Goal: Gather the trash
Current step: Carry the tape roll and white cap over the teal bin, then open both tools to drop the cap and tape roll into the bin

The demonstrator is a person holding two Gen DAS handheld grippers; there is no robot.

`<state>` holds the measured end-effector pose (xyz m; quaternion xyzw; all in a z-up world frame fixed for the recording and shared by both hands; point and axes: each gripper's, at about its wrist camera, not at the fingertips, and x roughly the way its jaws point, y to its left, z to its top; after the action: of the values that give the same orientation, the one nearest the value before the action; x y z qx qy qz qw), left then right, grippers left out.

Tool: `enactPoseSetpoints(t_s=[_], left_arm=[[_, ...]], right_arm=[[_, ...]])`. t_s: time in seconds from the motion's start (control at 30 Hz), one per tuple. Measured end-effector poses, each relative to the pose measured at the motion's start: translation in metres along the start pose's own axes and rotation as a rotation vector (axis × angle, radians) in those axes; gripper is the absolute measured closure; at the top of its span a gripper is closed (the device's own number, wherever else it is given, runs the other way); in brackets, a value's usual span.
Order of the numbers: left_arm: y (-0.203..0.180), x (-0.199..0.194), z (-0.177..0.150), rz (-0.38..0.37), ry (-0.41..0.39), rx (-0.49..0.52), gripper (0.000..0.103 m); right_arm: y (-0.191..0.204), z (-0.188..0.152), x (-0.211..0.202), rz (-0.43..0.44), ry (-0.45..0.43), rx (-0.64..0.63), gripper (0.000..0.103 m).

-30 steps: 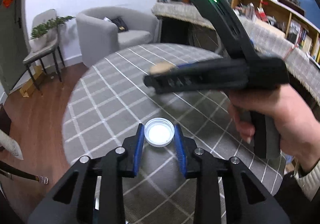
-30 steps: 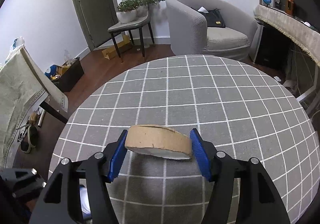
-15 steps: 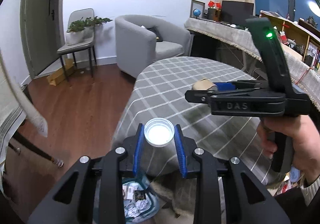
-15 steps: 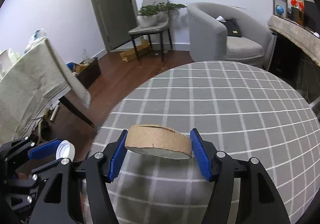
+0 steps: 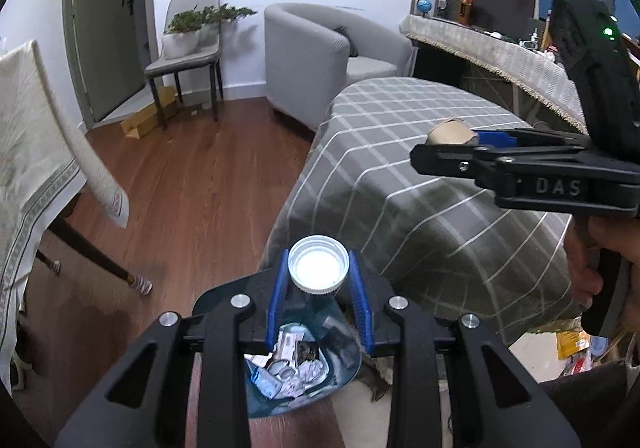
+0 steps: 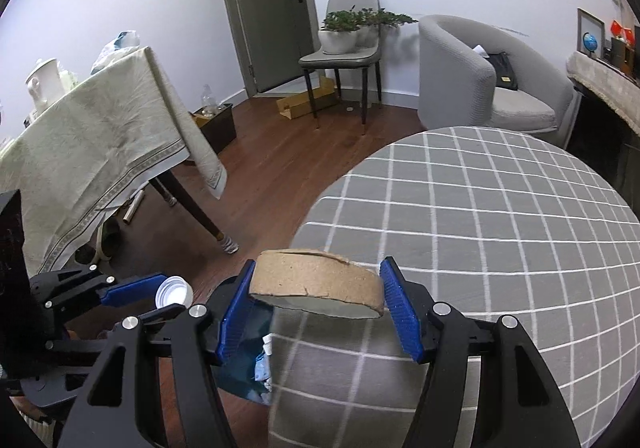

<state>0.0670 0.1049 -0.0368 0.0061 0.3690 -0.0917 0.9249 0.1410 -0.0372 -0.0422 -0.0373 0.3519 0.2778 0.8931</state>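
My left gripper [image 5: 319,273] is shut on a white bottle cap [image 5: 319,268] and holds it in the air above a blue trash bin [image 5: 296,372] that stands on the floor with paper scraps inside. In the right wrist view the cap [image 6: 174,292] and the left gripper [image 6: 160,294] show at the lower left. My right gripper [image 6: 320,302] is shut on a brown cardboard tape roll [image 6: 316,284], held above the table's left edge. The right gripper [image 5: 452,146] and the roll [image 5: 450,133] also show in the left wrist view.
A round table with a grey checked cloth [image 6: 500,208] is on the right. A second table with a cream cloth [image 6: 92,140] stands on the left, its leg [image 6: 192,208] on the wooden floor. A grey armchair [image 5: 320,60] and a chair with plants [image 5: 188,52] stand behind.
My left gripper has carried the cap off the table to above the trash bin. My right gripper has moved left with the roll toward the table's edge.
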Motion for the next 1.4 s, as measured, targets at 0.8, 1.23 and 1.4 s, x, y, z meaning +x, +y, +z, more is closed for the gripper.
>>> enactPoseSetpoints(t_s=[0.8, 1.23, 1.4], left_arm=[[0.059, 0.003, -0.017, 0.055, 0.099, -0.106, 0.055], [0.077, -0.051, -0.002, 0.103, -0.108, -0.131, 0.062], [0.079, -0.070, 0.003, 0.095, -0.190, -0.169, 0.064]], right_arm=[[0.067, 0.005, 0.042, 0.056, 0.040, -0.071, 0.040], [0.091, 0.000, 0.065, 0.078, 0.089, -0.107, 0.040], [0.103, -0.009, 0.085, 0.079, 0.144, -0.134, 0.040]])
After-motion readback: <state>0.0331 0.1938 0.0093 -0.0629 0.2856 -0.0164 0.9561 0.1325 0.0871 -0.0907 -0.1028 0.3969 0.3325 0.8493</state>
